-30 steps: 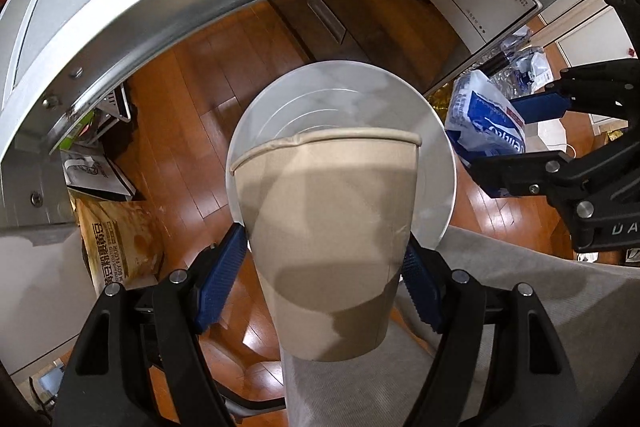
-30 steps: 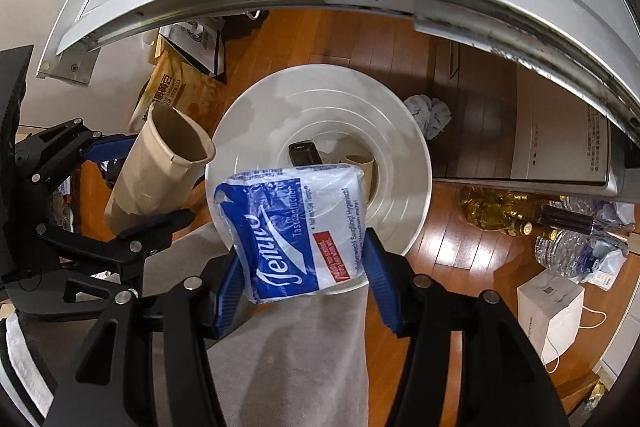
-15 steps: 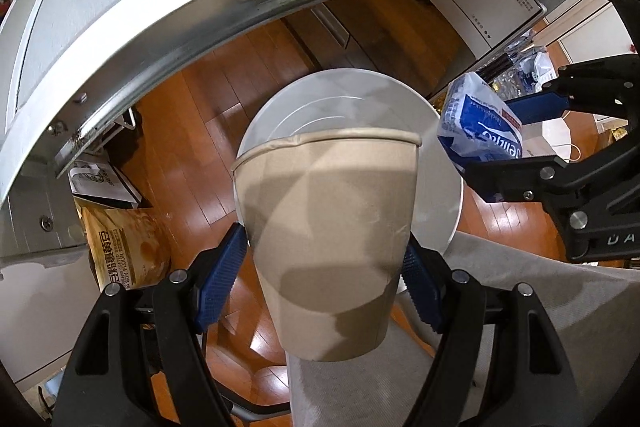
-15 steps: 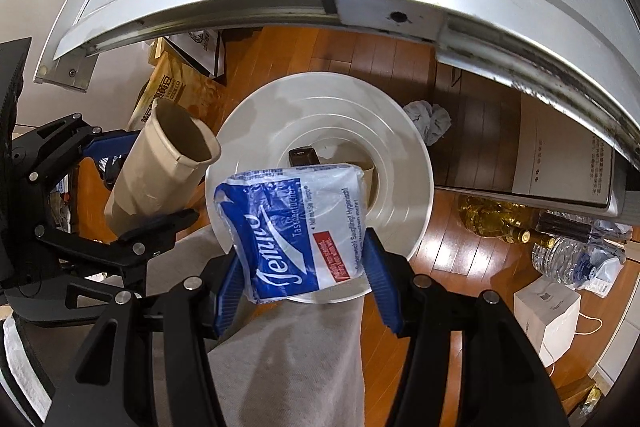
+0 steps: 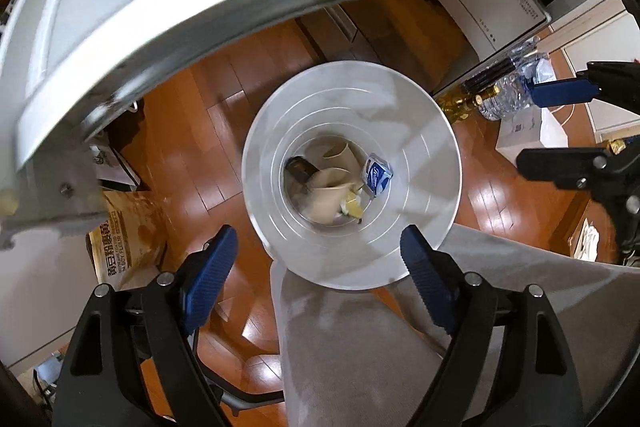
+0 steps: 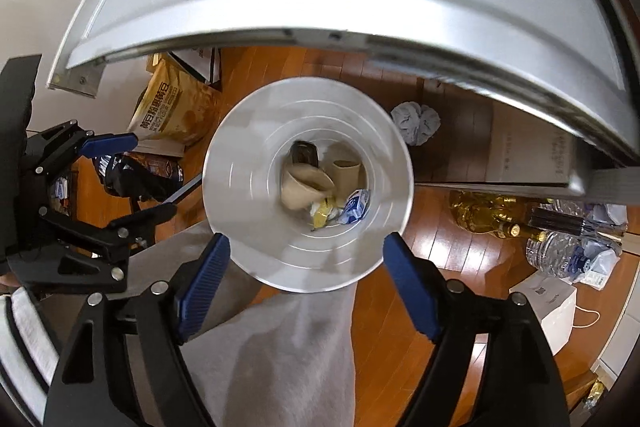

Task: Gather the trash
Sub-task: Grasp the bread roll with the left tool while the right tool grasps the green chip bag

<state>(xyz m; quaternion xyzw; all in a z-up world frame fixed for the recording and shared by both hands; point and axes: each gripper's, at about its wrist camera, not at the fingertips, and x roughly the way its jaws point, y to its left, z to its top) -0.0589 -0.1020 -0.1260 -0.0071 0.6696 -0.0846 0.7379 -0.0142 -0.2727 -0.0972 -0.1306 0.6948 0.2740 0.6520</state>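
A white bin (image 5: 440,155) stands on the wooden floor straight below both grippers. At its bottom lie a tan paper cup (image 5: 324,195), a second cup (image 5: 340,153), a blue tissue pack (image 5: 376,179), a yellow wrapper (image 5: 352,205) and a dark object (image 5: 300,167). My left gripper (image 5: 316,239) hangs over the bin, jaws opening, nothing between them. The right wrist view shows the same bin (image 6: 240,187), cup (image 6: 300,187) and tissue pack (image 6: 354,211). My right gripper (image 6: 306,239) is also opening and holds nothing. Each gripper shows in the other's view, the right gripper (image 5: 552,127) and the left gripper (image 6: 132,179).
A steel counter edge (image 5: 200,7) arches over the bin. A brown flour bag (image 5: 128,227) leans at the left. Crumpled paper (image 6: 416,121) lies on the floor beside the bin. Bottles (image 6: 492,215) and a white box (image 6: 548,303) sit at the right. A person's grey trouser leg (image 5: 360,347) is below.
Both grippers have opened. The paper cup left the left gripper and the tissue pack left the right one; both now lie inside the bin.
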